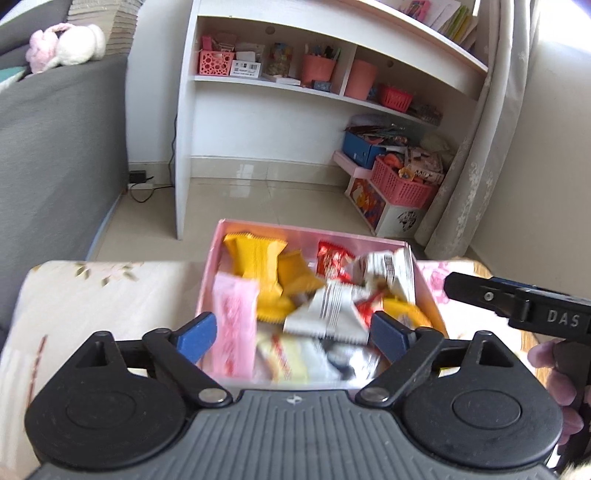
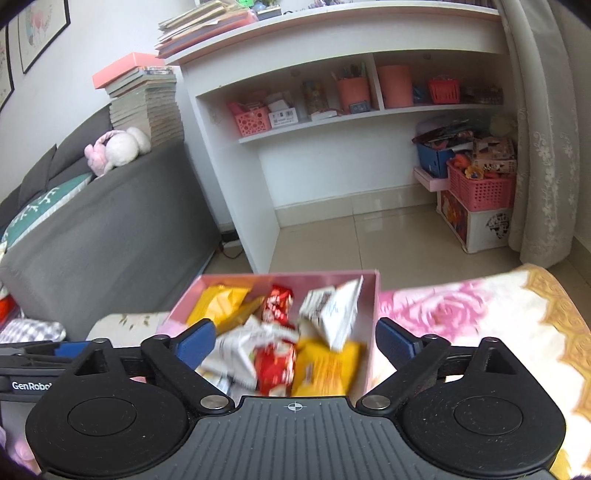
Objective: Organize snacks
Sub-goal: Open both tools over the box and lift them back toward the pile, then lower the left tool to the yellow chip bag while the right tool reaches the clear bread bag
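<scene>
1. Below both grippers, on a floral blanket (image 2: 461, 314), sits the pink box (image 1: 424, 284), packed with snack packets (image 1: 325, 306) in yellow, red, white and pink.
2. Jaws of the left gripper (image 1: 293, 332) stand spread wide, empty, the box's near half showing between them.
3. Right gripper (image 2: 295, 341) likewise gapes empty over the box's right part.
4. Only the left view shows a hand (image 1: 554, 380) holding the right gripper; only the right view shows framed pictures (image 2: 44, 33).
</scene>
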Demonstrator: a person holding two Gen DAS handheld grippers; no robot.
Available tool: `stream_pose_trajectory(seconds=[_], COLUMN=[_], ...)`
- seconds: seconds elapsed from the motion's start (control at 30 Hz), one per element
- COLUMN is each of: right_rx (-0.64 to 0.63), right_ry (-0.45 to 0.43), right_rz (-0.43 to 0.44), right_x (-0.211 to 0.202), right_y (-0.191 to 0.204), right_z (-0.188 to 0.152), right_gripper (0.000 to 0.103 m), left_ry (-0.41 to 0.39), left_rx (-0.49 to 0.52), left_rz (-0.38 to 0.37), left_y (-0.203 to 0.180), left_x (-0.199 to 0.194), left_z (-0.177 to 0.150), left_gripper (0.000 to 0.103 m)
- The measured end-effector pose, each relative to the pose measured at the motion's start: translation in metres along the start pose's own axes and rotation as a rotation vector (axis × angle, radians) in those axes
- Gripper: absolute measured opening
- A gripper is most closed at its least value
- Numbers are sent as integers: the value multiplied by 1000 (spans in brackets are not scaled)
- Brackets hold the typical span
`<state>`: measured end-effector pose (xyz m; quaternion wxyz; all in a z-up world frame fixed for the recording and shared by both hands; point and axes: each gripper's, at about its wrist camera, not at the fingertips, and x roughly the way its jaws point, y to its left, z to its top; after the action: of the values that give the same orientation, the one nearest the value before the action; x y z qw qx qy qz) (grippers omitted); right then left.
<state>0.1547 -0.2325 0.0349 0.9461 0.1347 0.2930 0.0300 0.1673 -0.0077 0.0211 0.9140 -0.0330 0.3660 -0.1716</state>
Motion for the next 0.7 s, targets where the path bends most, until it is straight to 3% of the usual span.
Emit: stream_pose_trajectory(seconds=[0.33, 0.47, 0.7], right_rx=[-118, -157, -105], right_ry=[40, 45, 31], right_rz=[-74, -66, -68], right_x=[-45, -60, -68], right_y=[27, 37, 35], right_z=[-43, -56, -77], right_gripper=[98, 100, 102], left_ry=[-13, -7, 0], left_rx=[-20, 9, 31], left_rz=[38, 68, 146], left_y=[-2, -7, -3], left_x=[-43, -54, -57], left_z=[-27, -40, -68], left_gripper=[102, 103, 103])
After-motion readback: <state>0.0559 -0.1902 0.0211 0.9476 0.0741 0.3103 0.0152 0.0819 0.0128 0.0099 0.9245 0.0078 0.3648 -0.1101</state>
